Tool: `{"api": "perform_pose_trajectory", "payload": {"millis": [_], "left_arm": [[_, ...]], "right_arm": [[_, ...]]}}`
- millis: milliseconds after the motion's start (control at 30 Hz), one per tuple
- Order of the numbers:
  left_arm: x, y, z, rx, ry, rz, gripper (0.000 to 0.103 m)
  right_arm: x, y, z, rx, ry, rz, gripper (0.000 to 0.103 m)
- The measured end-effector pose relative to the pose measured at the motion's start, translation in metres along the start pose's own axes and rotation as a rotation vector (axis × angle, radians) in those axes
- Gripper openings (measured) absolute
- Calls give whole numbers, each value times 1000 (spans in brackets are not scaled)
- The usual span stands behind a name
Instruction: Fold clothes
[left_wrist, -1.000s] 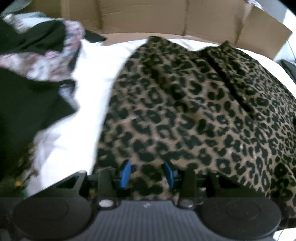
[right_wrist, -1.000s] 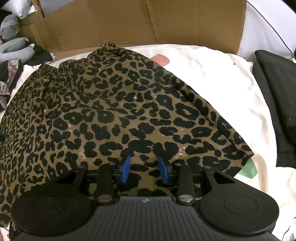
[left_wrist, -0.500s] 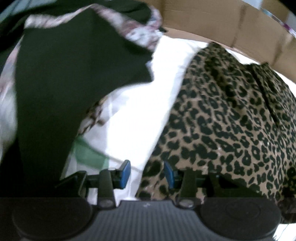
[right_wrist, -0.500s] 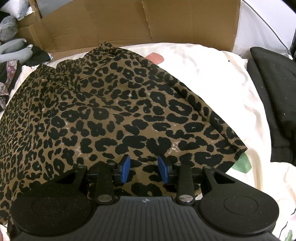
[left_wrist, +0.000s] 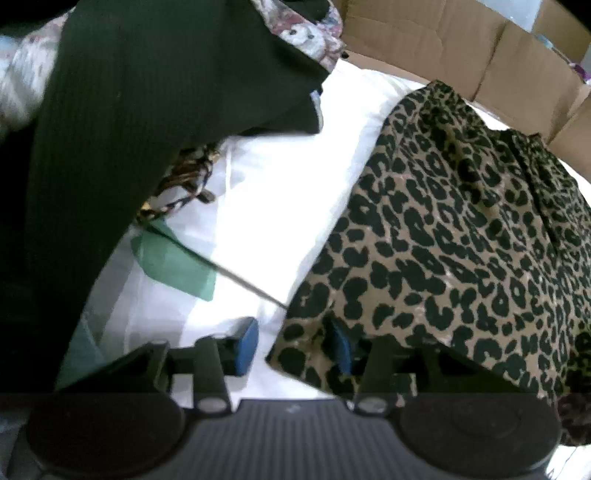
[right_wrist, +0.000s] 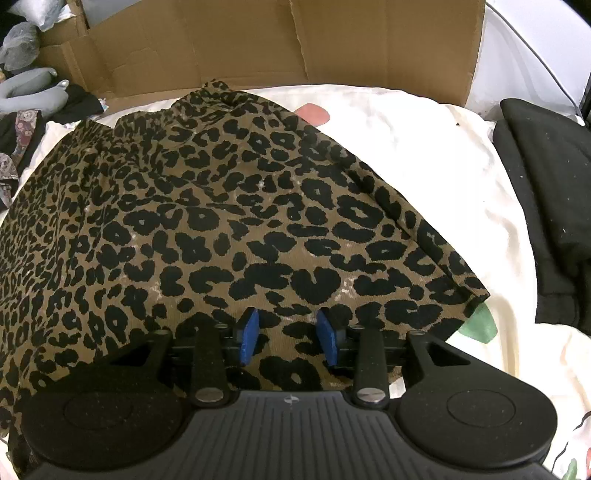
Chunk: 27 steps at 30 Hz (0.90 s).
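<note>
Left wrist view: the left hand-held gripper (left_wrist: 293, 345), released, straddles the skirt (left_wrist: 461, 240) corner; the right hand-held gripper (right_wrist: 290, 336) is likewise released. Both hem corners should be pinched evenly.

both black ribbed plastic grippers, left (left_wrist: 293, 345) and right (right_wrist: 290, 336), carry blue-padded fingers (right_wrist: 249, 332), round side caps, silver screws (right_wrist: 367, 394).

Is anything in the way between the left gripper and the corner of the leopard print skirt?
Nothing visible blocks it. The left gripper is open right at the near corner of the leopard print skirt, its right finger over the fabric and its left finger over the bare white sheet. The black ribbed garment lies off to the left.
</note>
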<state>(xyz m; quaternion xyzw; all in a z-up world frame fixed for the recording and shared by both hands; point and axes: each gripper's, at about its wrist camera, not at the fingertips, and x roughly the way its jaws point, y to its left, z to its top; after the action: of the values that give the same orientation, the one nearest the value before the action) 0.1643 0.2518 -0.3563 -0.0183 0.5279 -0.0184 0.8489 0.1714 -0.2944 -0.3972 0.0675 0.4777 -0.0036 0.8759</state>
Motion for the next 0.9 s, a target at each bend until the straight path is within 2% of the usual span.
{"api": "perform_pose_trajectory", "payload": {"millis": [133,200,333,467,500,533,733,900], "left_arm": [[0,1,-7,34,-18,-14,48],[0,1,-10,50,-26,-21,42],[-4,2,-12,50,-37,-15,13],[-7,1,-13,48,-45,-30,13],[-6,2,-13,42,-43,-30,14],[-4,4,-13,34,-38,-29,19],[3,8,-13,11,-52,-55,21],[4,11,-13,-13,-63,-73,21]], "right_arm": [[-2,-1,-3,-5,-2,-2,47],[-3,-1,-4,-11,-2,-2,48],[-3,-2,-5,-14,-3,0,48],[-4,-2,-5,-27,-4,0,48],[-4,-2,-5,-28,-4,1,48],[-5,-3,-6,-28,-5,3,48],[-11,-14,-14,-26,-13,4,48],[-21,-33,-19,1,-46,-94,48]]}}
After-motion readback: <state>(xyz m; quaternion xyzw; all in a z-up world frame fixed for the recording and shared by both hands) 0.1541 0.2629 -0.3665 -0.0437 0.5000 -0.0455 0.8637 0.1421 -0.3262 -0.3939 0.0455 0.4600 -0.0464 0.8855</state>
